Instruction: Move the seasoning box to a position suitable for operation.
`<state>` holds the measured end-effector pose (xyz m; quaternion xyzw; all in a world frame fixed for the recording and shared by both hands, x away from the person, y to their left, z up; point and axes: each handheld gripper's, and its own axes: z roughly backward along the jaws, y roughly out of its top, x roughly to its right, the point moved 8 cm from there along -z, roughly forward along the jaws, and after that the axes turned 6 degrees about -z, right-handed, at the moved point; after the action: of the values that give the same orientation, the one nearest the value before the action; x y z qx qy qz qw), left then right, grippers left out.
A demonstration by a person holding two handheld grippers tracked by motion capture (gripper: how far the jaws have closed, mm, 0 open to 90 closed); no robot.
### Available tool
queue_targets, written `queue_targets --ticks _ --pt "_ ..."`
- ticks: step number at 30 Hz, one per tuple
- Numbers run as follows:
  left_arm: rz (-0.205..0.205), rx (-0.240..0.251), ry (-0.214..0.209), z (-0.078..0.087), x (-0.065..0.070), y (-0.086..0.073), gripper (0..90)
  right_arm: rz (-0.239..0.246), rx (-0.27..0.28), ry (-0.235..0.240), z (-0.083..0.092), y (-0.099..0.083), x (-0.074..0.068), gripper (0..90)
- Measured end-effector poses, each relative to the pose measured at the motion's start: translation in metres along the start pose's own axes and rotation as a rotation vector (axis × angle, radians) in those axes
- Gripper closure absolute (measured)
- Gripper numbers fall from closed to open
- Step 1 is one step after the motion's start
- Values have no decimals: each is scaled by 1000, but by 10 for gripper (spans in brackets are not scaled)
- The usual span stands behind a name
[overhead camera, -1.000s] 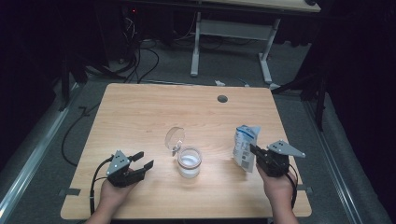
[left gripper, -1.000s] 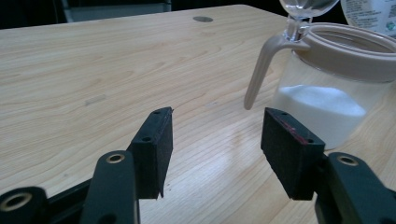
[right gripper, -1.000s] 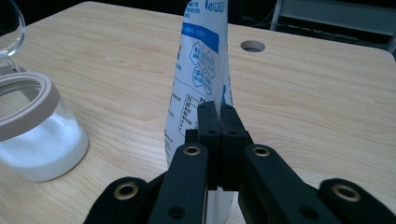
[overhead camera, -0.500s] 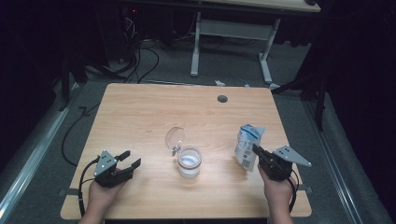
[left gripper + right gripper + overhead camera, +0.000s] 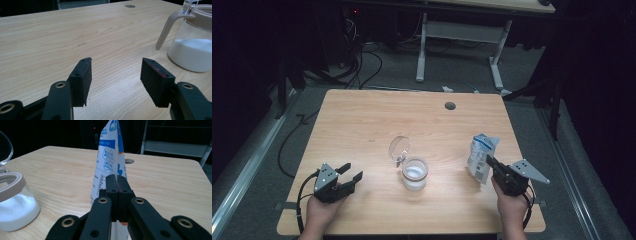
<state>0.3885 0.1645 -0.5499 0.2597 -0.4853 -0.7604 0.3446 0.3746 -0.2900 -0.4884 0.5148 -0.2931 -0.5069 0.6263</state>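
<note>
A white and blue bag (image 5: pixel 482 153) stands upright at the table's right side, and my right gripper (image 5: pixel 490 163) is shut on its lower edge. In the right gripper view the jaws pinch the bag (image 5: pixel 110 152) flat between the pads of my right gripper (image 5: pixel 117 181). A glass jar (image 5: pixel 414 173) of white powder sits mid-table with its clear lid (image 5: pixel 399 147) flipped open. My left gripper (image 5: pixel 353 171) rests near the front left, open and empty. From my left gripper (image 5: pixel 116 70), the jar (image 5: pixel 192 47) is ahead to the right.
The wooden table (image 5: pixel 362 115) has a round cable hole (image 5: pixel 450 105) at its far right. Cables and a desk frame (image 5: pixel 457 35) lie on the dark floor beyond the far edge. The jar (image 5: pixel 12 205) stands left of the bag in the right gripper view.
The right gripper has shifted the bag slightly to the right and a little lower. The left hand has barely moved and its jaws stay apart.
</note>
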Motion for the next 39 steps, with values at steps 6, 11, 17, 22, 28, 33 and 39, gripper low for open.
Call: queue_targets --ticks 6,11,17,22,28,33,39 --pt "-3 -3 1 3 0 -1 427 -1 20 -9 -3 4 4 900" --pt "5 -6 4 4 0 -3 427 9 25 -28 -9 4 10 900" --pt "-5 -3 -6 2 3 -2 427 6 14 -35 -11 -7 13 900" --pt "-16 0 -13 2 4 0 427 6 21 -37 -4 -13 15 900" --pt "-13 18 1 9 -1 3 426 8 16 -45 3 -18 11 893" --pt "-3 22 1 11 -3 2 425 13 13 -52 1 -18 10 877" --pt "-4 19 0 10 -3 2 425 9 7 -59 -2 -17 8 753"
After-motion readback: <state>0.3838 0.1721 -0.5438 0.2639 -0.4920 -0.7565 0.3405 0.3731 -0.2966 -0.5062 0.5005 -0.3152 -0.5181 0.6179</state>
